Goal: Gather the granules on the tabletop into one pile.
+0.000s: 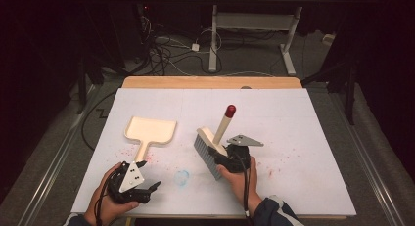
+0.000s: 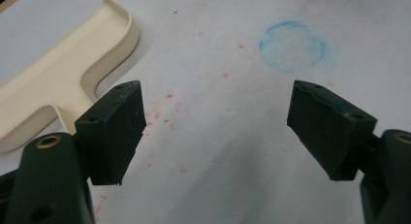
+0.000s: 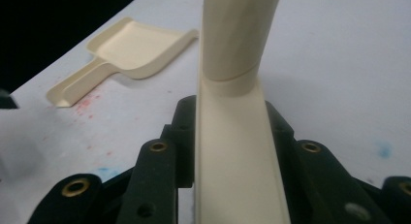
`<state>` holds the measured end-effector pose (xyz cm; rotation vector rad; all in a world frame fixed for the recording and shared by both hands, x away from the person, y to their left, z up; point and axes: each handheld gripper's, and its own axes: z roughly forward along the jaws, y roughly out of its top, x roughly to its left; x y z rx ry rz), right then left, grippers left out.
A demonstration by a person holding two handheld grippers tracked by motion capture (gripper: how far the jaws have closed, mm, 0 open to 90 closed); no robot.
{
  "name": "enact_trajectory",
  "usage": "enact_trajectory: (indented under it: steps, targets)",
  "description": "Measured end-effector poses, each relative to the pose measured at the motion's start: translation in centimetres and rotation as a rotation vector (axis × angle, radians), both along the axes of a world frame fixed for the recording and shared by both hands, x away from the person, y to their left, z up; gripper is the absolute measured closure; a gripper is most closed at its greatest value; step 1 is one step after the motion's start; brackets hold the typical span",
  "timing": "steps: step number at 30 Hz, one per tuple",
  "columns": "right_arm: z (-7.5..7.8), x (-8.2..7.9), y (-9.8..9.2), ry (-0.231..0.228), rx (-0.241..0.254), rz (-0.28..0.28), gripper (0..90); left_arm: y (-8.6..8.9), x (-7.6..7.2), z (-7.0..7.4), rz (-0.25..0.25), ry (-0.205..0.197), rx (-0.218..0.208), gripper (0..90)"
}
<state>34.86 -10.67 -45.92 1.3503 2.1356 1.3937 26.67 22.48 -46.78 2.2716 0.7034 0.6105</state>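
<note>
A: Quick pass. Right tool [image 1: 226,156] is clamped on the cream plastic hand brush with grey bristles and a red-tipped handle [image 1: 215,143]. Right gripper view: both jaws pressed flat on the brush's cream back, no gap.

B: Left tool [image 1: 147,187]?

A: Jaws spread wide, holding nothing. It sits near the front edge of the bench, left of centre. Left gripper view shows bare white surface between the jaws, with the cream plastic dustpan [image 2: 63,83] just beside one jaw, not gripped.

B: Dustpan position?

A: Flat on the white-covered bench [image 1: 293,118], left half, handle pointing toward the front edge and ending just beside the left tool. Pan mouth faces the far edge.

B: Brush?

A: Centre of the bench, toward the front, bristles down and touching or nearly touching the surface; can't tell which. Handle tilts up toward the far edge.

B: Mess?

A: Scattered red specks [image 1: 147,155] around the dustpan handle, some more on the right side. A faint blue round smudge [image 1: 182,177] between the tools.

B: Progress?

A: Early, I'd judge. Brush is picked up; dustpan isn't. Pan looks empty and the specks look unswept. Left to do: grab the pan handle, sweep the specks in.
</note>
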Motion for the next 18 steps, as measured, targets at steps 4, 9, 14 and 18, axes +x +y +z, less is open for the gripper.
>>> enact_trajectory:
  steps: [4, 9, 14, 18]
  targets:
    - [-0.4, 0.1, -1.6, 0.044, 0.013, -0.050, 67.0, -0.1, 0.0, 0.0, -0.003, 0.009, 0.003, 20.5]
    - [0.1, -0.3, -3.1, 0.046, 0.013, -0.077, 67.3, -0.3, 0.1, -0.1, -0.022, 0.008, 0.022, 20.5]
    - [1.0, -0.7, -4.3, 0.049, 0.031, -0.063, 67.6, -0.5, 0.1, -0.2, -0.029, 0.019, 0.029, 20.5]
    - [2.3, -1.1, -4.9, 0.006, 0.021, -0.021, 67.5, -0.6, 0.1, -0.2, -0.035, 0.020, 0.036, 20.5]
